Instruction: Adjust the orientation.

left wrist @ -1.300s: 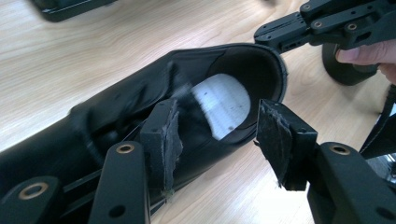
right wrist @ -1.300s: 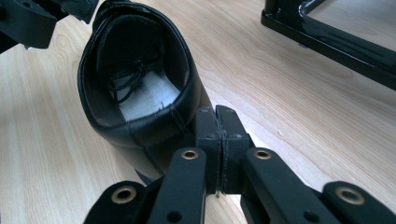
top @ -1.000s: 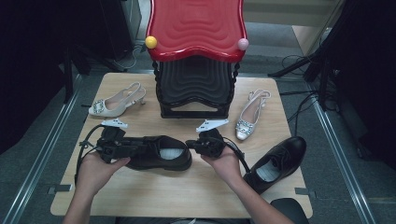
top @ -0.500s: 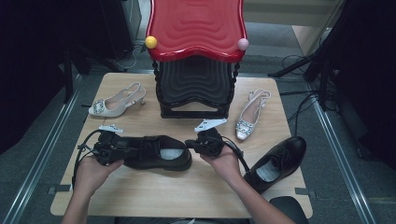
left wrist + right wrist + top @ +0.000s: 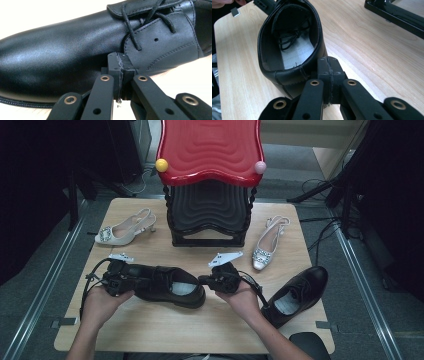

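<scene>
Both grippers now flank the black lace-up shoe (image 5: 165,285) at the table's near middle: the left gripper (image 5: 116,281) has dropped to its toe and its jaws have just closed empty. The right gripper (image 5: 212,280), jaws together, sits against the heel, so a two-sided push or lift looks ready.

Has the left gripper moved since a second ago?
Yes. The left gripper has come slightly nearer the table's front edge, away from the white heeled shoe.

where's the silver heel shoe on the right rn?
High view: the silver slingback lies on the table's right side, just right of the black rack, behind the spare black shoe.
</scene>
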### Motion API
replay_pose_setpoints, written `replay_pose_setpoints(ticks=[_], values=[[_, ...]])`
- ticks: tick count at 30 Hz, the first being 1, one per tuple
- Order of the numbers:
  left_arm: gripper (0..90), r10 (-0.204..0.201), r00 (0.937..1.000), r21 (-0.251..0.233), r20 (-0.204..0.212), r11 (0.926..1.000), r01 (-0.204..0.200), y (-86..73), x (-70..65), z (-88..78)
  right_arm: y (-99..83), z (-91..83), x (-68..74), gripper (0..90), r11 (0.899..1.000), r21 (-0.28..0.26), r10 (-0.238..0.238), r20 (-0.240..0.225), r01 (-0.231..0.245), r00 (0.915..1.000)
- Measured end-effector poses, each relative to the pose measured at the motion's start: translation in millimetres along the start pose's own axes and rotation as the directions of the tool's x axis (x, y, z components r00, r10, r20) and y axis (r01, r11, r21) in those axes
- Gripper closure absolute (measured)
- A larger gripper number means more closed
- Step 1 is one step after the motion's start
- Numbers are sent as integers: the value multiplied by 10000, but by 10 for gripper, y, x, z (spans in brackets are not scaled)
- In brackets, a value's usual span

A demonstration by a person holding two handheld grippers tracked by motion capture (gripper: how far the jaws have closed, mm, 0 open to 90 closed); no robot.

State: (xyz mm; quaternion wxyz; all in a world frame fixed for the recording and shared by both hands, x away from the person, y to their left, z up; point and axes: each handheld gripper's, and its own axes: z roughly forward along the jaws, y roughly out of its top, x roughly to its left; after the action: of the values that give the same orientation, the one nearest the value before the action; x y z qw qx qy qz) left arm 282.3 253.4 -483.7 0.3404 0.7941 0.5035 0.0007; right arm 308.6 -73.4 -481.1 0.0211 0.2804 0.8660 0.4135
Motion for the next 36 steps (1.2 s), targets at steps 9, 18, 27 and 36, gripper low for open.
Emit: replay_pose_setpoints(ticks=[9, 18, 27, 36], values=[[900, 96, 10000, 104, 12, 9999, -96, 69, 2, 62, -56, -44, 59, 900, 9999, 62, 114, -89, -113, 9999], [900, 321, 9995, 161, 8, 9994, -321, 160, -28, 136, -123, -105, 103, 900, 9997, 147, 212, -303, -208, 9993], [900, 539, 9984, 245, 158, 9982, -542, 259, -47, 214, -198, -163, 129, 900, 9989, 159, 455, -568, -447, 9973], [900, 783, 9965, 313, 291, 9964, -792, 364, -71, 300, -268, -212, 186, 900, 9988, 211, 452, -806, -436, 9957]])
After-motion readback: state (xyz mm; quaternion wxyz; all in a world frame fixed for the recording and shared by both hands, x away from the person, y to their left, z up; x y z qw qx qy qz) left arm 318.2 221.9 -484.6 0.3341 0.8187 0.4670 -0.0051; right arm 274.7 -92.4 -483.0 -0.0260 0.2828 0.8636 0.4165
